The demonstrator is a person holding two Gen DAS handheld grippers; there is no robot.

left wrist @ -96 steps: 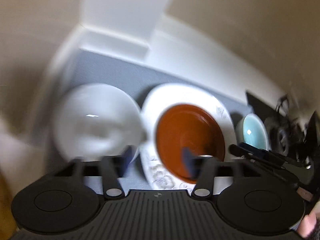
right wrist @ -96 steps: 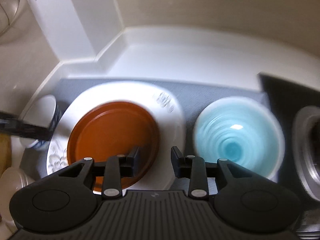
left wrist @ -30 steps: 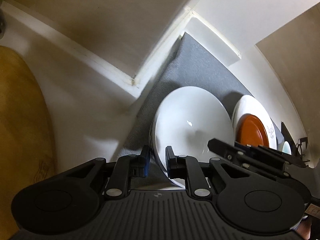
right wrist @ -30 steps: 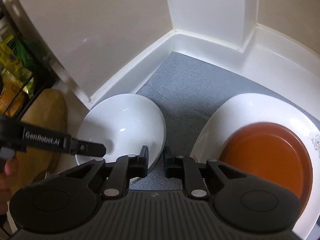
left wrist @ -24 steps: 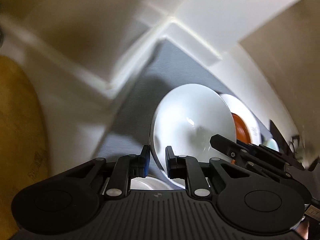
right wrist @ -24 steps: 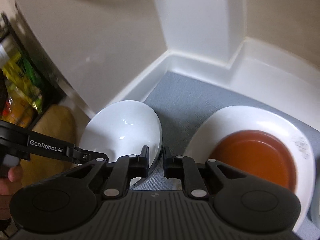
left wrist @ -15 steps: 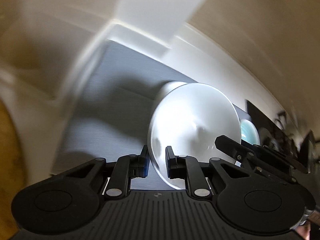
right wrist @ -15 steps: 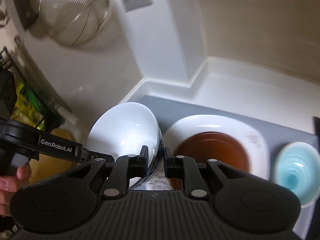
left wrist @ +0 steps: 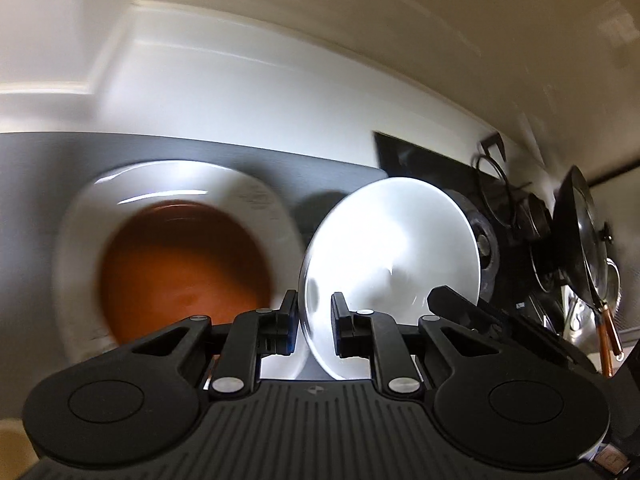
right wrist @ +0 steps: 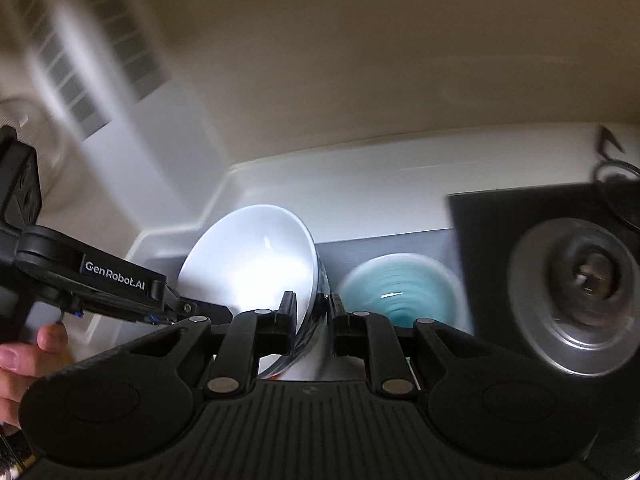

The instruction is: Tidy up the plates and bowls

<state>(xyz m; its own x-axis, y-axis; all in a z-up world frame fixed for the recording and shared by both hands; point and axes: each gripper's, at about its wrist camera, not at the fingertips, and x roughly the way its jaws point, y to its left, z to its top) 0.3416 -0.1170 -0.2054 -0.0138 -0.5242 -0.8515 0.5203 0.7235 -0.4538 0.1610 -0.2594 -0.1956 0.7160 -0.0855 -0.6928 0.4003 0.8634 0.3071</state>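
Observation:
Both grippers hold one white bowl [left wrist: 392, 248] in the air by its rim. My left gripper [left wrist: 314, 326] is shut on the near rim. My right gripper [right wrist: 314, 322] is shut on the opposite rim of the white bowl [right wrist: 252, 264], whose outside has a dark blue pattern. Below and left lies a brown plate [left wrist: 180, 268] stacked on a large white plate [left wrist: 256, 196]. A light blue bowl [right wrist: 400, 288] sits on the grey mat [right wrist: 400, 244] just right of the held bowl.
A black stove [right wrist: 520, 220] with a round burner [right wrist: 576, 296] lies to the right of the mat. Dark pans [left wrist: 580, 232] hang at the far right. The white counter rim and beige wall [left wrist: 320, 40] stand behind the mat.
The white bowl was lifted off the mat's left end and carried right, past the stacked plates, towards the light blue bowl. Both grippers stayed shut on it.

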